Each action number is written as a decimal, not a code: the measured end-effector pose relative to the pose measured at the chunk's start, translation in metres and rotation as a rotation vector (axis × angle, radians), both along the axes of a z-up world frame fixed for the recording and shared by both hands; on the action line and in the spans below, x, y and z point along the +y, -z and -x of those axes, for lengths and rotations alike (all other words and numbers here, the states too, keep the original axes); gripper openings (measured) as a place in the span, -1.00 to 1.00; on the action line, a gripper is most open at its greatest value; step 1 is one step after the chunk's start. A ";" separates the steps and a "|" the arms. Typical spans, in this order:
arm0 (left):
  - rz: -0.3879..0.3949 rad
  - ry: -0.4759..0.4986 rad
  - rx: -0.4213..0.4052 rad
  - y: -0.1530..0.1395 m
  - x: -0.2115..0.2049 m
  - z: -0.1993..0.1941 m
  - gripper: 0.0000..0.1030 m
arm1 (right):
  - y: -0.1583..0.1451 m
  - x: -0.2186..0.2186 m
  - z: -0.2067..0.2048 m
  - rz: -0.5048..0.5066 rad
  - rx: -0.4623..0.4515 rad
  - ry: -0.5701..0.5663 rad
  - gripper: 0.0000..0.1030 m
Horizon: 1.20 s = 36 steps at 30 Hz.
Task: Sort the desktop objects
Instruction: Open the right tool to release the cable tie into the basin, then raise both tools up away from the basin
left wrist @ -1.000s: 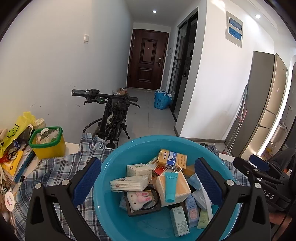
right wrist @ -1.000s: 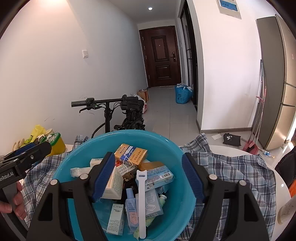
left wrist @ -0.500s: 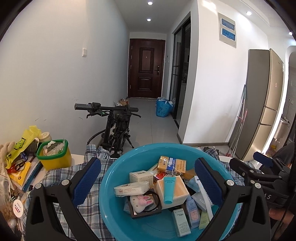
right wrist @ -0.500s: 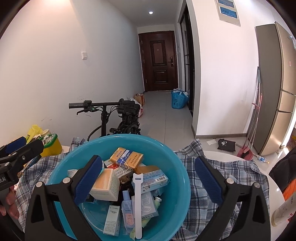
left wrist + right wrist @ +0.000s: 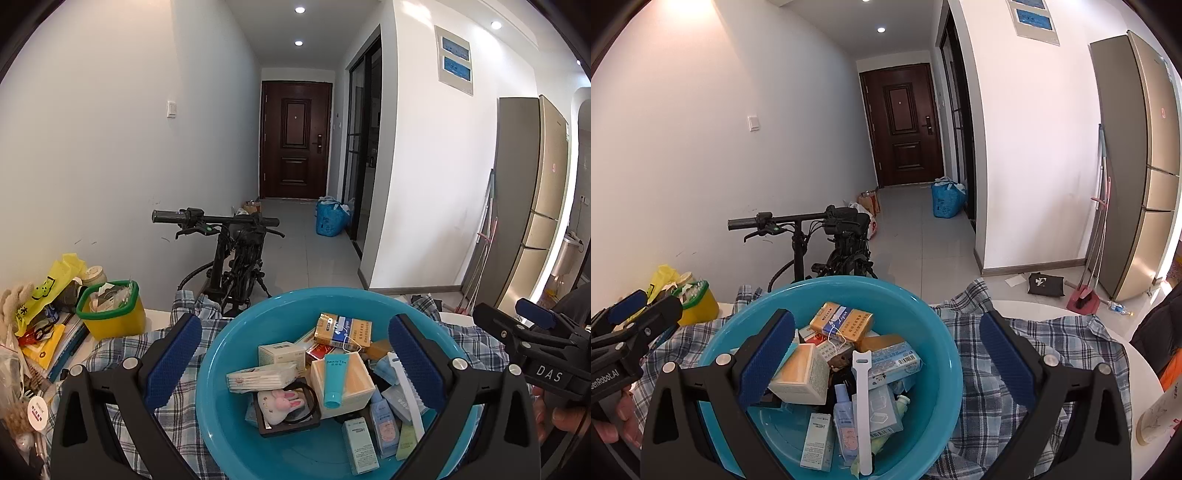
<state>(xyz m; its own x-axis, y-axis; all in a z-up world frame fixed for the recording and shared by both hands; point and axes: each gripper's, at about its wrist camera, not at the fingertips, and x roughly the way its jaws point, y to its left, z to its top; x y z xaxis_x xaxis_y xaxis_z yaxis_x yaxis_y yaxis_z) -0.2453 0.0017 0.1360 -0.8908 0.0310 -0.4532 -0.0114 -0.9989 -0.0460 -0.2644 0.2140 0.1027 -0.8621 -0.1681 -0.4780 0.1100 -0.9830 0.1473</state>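
Note:
A blue plastic basin sits on a plaid cloth on a white table. It holds several small boxes, tubes and bottles: an orange box, a teal tube, a white strap, a bunny toy. My left gripper is open and empty above the basin. My right gripper is open and empty above the basin's right rim.
A yellow bin with a green rim and a pile of books and bags stand at the table's left. A bicycle stands behind the table. A cup is at the right edge.
Both grippers have pulled back and tilted up, so the basin sits lower in both views. The right gripper's jaws have opened wider.

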 end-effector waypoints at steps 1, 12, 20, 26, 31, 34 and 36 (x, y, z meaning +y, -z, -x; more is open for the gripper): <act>0.004 0.004 0.005 0.000 0.002 -0.001 0.99 | 0.000 0.000 0.000 0.001 0.001 -0.003 0.94; -0.055 0.001 0.040 -0.011 0.005 -0.006 0.99 | -0.010 0.002 -0.011 0.004 0.029 -0.017 0.99; -0.026 -0.002 0.067 -0.025 0.006 -0.020 0.99 | -0.027 0.014 -0.031 0.012 0.082 0.014 0.99; -0.040 0.013 0.083 -0.032 0.001 -0.045 0.99 | -0.035 0.013 -0.054 0.001 0.093 0.002 0.99; -0.023 0.037 0.098 -0.048 0.006 -0.066 0.99 | -0.045 0.007 -0.079 -0.011 0.124 -0.009 0.99; -0.016 0.044 0.137 -0.060 0.007 -0.087 0.99 | -0.054 0.003 -0.099 -0.012 0.152 -0.020 0.99; -0.022 0.051 0.157 -0.066 0.005 -0.103 0.99 | -0.059 0.001 -0.113 -0.019 0.173 -0.028 0.99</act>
